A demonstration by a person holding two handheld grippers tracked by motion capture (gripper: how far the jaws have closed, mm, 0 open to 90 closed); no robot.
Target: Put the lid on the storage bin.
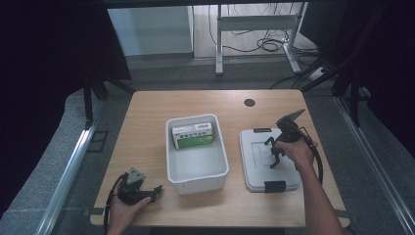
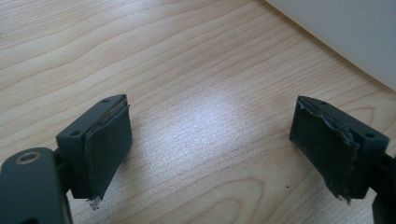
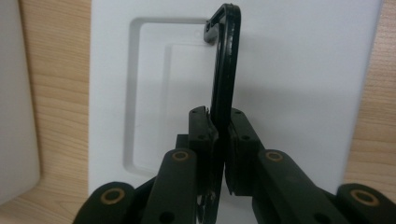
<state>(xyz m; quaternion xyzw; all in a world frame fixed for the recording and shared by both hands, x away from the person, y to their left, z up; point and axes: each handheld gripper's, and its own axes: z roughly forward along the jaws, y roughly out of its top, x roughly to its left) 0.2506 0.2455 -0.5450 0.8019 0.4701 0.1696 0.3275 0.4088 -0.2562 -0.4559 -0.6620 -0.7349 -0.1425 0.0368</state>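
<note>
The right gripper (image 1: 275, 155) jaws clench the lid's handle (image 3: 225, 56); the boxed bin (image 1: 197, 164) at nine o'clock awaits covering. The left gripper (image 1: 157, 190) rests released on the counter (image 1: 147, 112).

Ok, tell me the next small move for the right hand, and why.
Probably lift the lid by its black handle and carry it toward the open white bin: the right tongs are shut on that handle, and the bin holding the green box stands uncovered.

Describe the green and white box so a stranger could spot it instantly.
Start at the open white plastic bin in the middle of the light wooden table. The green and white cardboard box lies inside at its far end, the one coloured item among white and grey plastic.
</note>
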